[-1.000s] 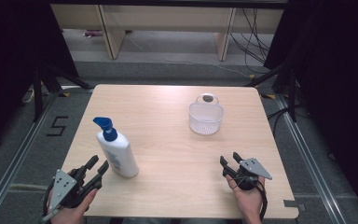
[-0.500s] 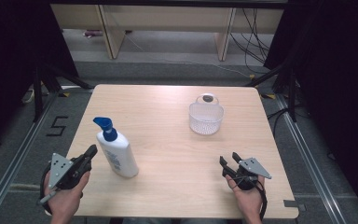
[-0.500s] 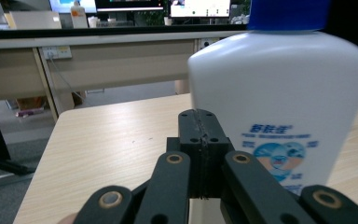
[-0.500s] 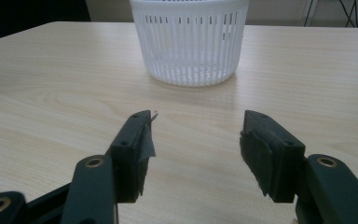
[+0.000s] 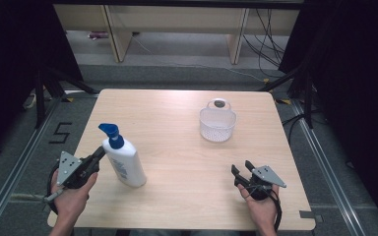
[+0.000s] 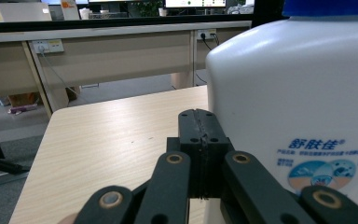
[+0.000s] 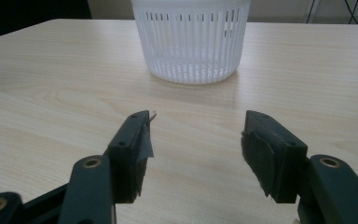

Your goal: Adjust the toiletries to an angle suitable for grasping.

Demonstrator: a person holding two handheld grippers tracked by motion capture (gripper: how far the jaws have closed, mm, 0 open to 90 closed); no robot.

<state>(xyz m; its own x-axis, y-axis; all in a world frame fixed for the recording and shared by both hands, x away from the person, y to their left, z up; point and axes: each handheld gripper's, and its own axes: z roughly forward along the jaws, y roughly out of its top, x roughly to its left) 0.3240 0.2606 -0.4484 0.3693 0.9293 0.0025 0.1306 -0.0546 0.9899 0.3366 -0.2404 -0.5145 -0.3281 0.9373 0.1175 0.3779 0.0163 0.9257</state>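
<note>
A white lotion bottle (image 5: 125, 164) with a blue pump head (image 5: 109, 132) stands upright near the table's front left. My left gripper (image 5: 100, 153) sits just left of it, jaws pressed together with nothing between them. In the left gripper view the shut left gripper (image 6: 200, 121) points past the bottle (image 6: 298, 93), which stands close on its right. My right gripper (image 5: 241, 167) rests near the front right edge, open and empty; its jaws have just been opening a little. Ahead of the right gripper (image 7: 196, 126) stands a white slotted basket (image 7: 191, 42).
The basket (image 5: 217, 125) sits at the back right of the wooden table (image 5: 177, 113), with a small round thing behind its handle. Desks, cables and dark frame legs surround the table on the floor.
My left gripper has shut its jaws and shifted away from the front edge, along the bottle's left side. The right gripper, bottle and basket have stayed put.
</note>
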